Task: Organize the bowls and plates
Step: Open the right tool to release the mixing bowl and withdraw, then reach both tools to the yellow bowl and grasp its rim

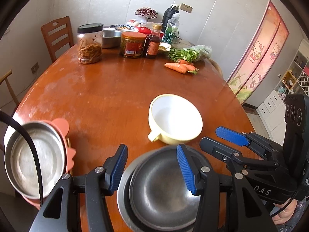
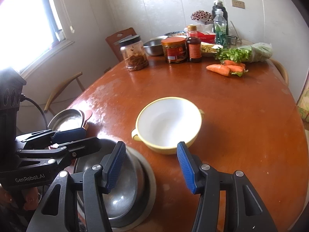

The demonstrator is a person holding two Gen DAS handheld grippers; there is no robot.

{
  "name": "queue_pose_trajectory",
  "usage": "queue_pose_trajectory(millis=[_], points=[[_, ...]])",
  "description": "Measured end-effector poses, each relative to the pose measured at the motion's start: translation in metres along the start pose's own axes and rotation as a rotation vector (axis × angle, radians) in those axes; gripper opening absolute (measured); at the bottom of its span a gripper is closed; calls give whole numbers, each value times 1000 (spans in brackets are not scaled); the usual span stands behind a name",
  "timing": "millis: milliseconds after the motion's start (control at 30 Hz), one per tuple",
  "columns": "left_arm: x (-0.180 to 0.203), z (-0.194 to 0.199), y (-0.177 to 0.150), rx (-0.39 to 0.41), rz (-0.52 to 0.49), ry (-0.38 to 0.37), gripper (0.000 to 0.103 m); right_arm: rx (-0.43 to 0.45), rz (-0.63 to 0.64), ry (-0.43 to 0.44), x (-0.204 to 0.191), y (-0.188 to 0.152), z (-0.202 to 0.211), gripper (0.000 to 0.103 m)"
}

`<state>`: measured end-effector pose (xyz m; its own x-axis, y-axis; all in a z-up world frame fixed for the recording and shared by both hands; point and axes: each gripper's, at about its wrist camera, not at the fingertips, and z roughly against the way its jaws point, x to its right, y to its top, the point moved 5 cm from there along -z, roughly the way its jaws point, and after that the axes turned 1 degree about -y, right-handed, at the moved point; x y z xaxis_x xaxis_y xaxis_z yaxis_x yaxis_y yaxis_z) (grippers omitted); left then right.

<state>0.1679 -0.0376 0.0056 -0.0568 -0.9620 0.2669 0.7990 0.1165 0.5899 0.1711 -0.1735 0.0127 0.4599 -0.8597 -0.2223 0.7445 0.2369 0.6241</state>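
Two steel bowls [image 1: 160,193] [image 2: 123,185] sit nested at the near edge of the brown table [image 1: 108,96]. My left gripper [image 1: 151,148] hovers over them, open, with its pads touching nothing. My right gripper [image 2: 151,145] [image 1: 209,135] is beside it on the right, also open and empty, with one pad above the steel rim. Just beyond stands a yellow two-handled bowl [image 1: 174,118] [image 2: 168,123] with a white inside. A steel plate [image 1: 32,158] [image 2: 65,119] rests on a pink plate [image 1: 61,125] at the left. The left gripper [image 2: 91,138] also shows in the right wrist view.
At the far end of the table stand a jar [image 1: 89,43], a red-lidded tub [image 1: 132,44], a sauce bottle [image 1: 153,41] and a steel basin [image 1: 111,37]. Carrots [image 1: 180,67] and greens [image 1: 190,54] lie at the far right. A wooden chair [image 1: 57,36] stands behind.
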Motion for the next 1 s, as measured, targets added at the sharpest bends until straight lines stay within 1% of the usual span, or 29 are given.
queue_pose_trajectory(millis=[167,333,500,700,900,1000], points=[[5,-11,20,-8,-37,9,53,3,-53,-8,15,6,-2,57],[11,-28,41,-11,-75,14,53,-22,-128,-19,36,6,-10,57],[12,-54,56,-47,-103,30,53,-43,-181,-15,49,3,-19,57],[9,-81,67,-84,-126,56,53,-78,-214,5,55,0,-32,57],[6,-107,70,-150,-111,16,53,-125,-233,43,52,-3,-46,57],[4,-112,68,-164,-100,-1,53,-132,-220,51,48,-1,-51,57]])
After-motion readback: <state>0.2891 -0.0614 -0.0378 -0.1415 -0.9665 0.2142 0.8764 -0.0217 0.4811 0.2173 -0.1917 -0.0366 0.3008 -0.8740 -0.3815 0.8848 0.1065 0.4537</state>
